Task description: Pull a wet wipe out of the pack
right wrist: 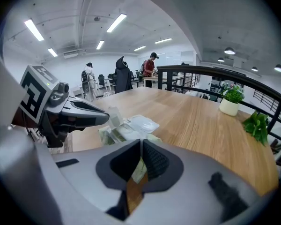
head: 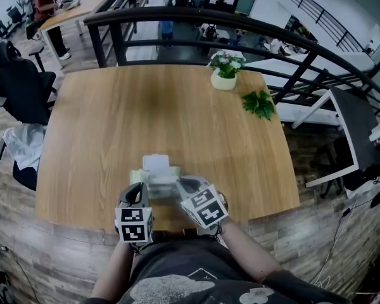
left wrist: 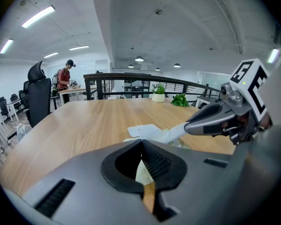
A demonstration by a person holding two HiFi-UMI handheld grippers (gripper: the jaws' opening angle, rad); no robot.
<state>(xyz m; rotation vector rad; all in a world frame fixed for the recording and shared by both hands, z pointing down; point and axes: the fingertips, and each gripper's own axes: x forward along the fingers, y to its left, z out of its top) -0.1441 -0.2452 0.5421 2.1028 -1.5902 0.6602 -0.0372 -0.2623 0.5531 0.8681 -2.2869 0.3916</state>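
Observation:
The pale green wet wipe pack (head: 157, 177) lies near the front edge of the wooden table (head: 145, 113), its white lid (head: 156, 163) flipped open. My left gripper (head: 141, 187) is shut on the pack's left end, and a sliver of the pack (left wrist: 141, 171) shows between its jaws. My right gripper (head: 180, 186) is shut at the pack's right side. In the left gripper view a pale wet wipe (left wrist: 171, 134) stretches from the pack up to the right gripper (left wrist: 186, 125). In the right gripper view the left gripper (right wrist: 107, 118) pinches a translucent edge of the pack (right wrist: 117, 134).
A white pot with flowers (head: 223, 75) and a green leafy sprig (head: 258, 103) sit at the table's far right. A black railing (head: 240, 27) runs behind the table. Black chairs (head: 19, 81) stand at the left. My body is close against the front edge.

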